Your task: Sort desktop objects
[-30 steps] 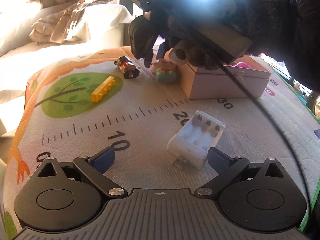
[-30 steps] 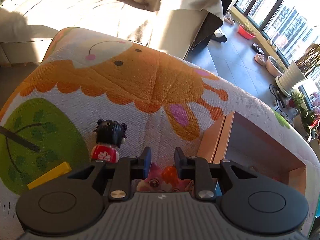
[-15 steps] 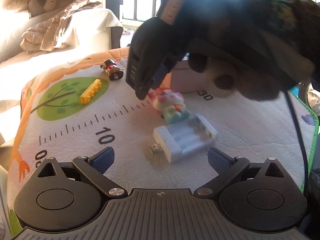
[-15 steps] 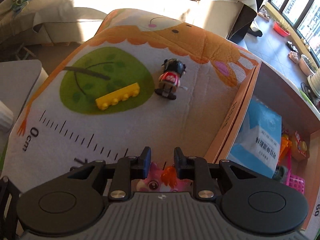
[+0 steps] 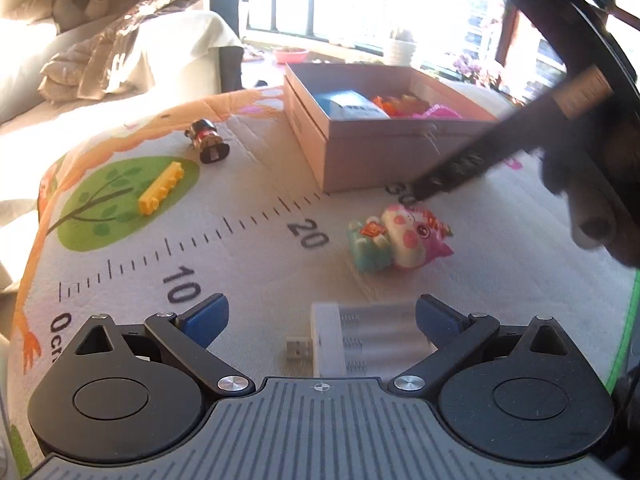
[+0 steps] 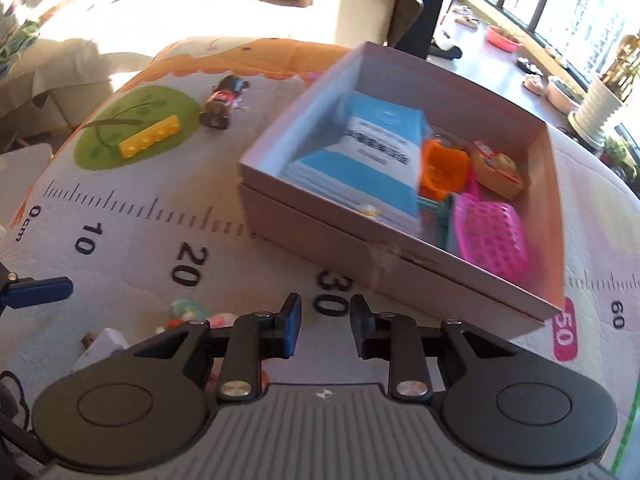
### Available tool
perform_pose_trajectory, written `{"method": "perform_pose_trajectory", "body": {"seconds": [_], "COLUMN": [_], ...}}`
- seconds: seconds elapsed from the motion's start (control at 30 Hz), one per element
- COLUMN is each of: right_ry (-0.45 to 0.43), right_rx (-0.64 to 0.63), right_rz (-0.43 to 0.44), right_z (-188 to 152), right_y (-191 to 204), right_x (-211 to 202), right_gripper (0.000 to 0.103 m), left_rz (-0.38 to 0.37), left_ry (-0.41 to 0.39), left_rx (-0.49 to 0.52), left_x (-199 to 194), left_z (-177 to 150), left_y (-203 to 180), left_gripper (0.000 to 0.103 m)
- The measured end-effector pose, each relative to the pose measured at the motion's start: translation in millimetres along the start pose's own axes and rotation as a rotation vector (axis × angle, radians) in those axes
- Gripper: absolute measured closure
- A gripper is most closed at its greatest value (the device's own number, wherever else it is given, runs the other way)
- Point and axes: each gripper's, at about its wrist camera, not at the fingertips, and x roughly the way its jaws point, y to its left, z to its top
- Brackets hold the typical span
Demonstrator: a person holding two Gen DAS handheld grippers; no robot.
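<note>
My left gripper (image 5: 320,318) is open, its fingers on either side of a white battery charger (image 5: 360,338) lying on the mat. A pink-and-teal cat toy (image 5: 394,240) lies on its side just beyond it. My right gripper (image 6: 325,322) is partly open and empty, above the mat near the "30" mark; it shows in the left wrist view (image 5: 456,172) at upper right. A cardboard box (image 6: 400,264) holds a blue booklet (image 6: 372,156), a pink basket (image 6: 492,232) and orange toys. A yellow brick (image 5: 161,187) and a doll figure (image 5: 207,140) lie at the left.
The play mat (image 5: 240,240) with a printed ruler covers the table. A sofa with blankets (image 5: 100,60) stands behind on the left. Windows and potted plants (image 6: 596,112) are at the back right.
My right gripper has let go of the cat toy, which now lies on the mat, and has opened and swung toward the box. My left gripper has closed in around the charger.
</note>
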Motion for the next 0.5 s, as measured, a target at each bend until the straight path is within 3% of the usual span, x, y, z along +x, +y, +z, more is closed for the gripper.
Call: {"method": "perform_pose_trajectory", "body": {"seconds": [0.13, 0.33, 0.5], "right_ry": [-0.1, -0.158, -0.222], "right_rx": [0.095, 0.259, 0.273], "right_rz": [0.002, -0.028, -0.067], "right_z": [-25.3, -55.7, -67.7], "right_y": [-30.3, -60.5, -59.0], "right_x": [-10.4, 3.8, 4.5], "right_gripper": [0.055, 0.043, 0.035], "left_rz": [0.018, 0.033, -0.017], "left_ry": [-0.021, -0.007, 0.037], "left_rx": [-0.032, -0.039, 0.034], "left_x": [0.3, 10.8, 16.4], "left_z": [10.2, 17.0, 7.4], "left_y": [-0.1, -5.3, -19.5], "left_gripper": [0.001, 0.001, 0.001]}}
